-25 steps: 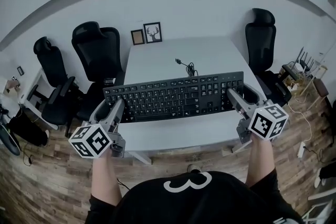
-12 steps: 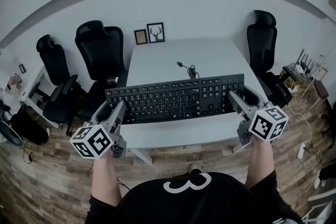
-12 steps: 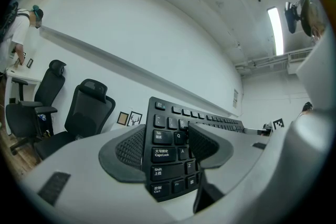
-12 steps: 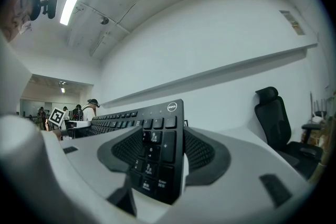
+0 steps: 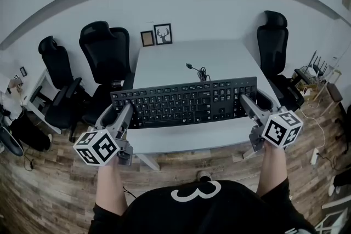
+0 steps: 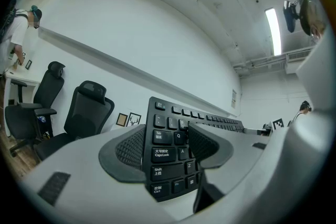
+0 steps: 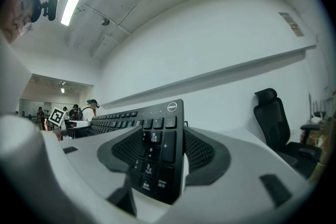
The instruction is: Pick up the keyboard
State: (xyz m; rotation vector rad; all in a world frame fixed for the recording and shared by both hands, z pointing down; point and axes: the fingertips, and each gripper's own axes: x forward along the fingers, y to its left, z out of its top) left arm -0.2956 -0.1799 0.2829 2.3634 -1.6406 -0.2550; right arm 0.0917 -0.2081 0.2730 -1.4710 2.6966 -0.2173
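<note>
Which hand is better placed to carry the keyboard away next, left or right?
Probably neither alone: both look equally well placed. The left gripper is clamped on the Caps Lock end of the keyboard, and the right gripper on its number-pad end, so the long keyboard spans between them.

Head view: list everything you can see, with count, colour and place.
keyboard: one, black, over the table's near half
table: one, white, centre
cable: one, black, on the table behind the keyboard
chairs: three, black, two left of the table, one right
picture frames: two, dark, at the table's far edge against the wall
floor: wood, brown
left gripper: grey, fingers shut on the keyboard's left end
right gripper: grey, fingers shut on its right end
</note>
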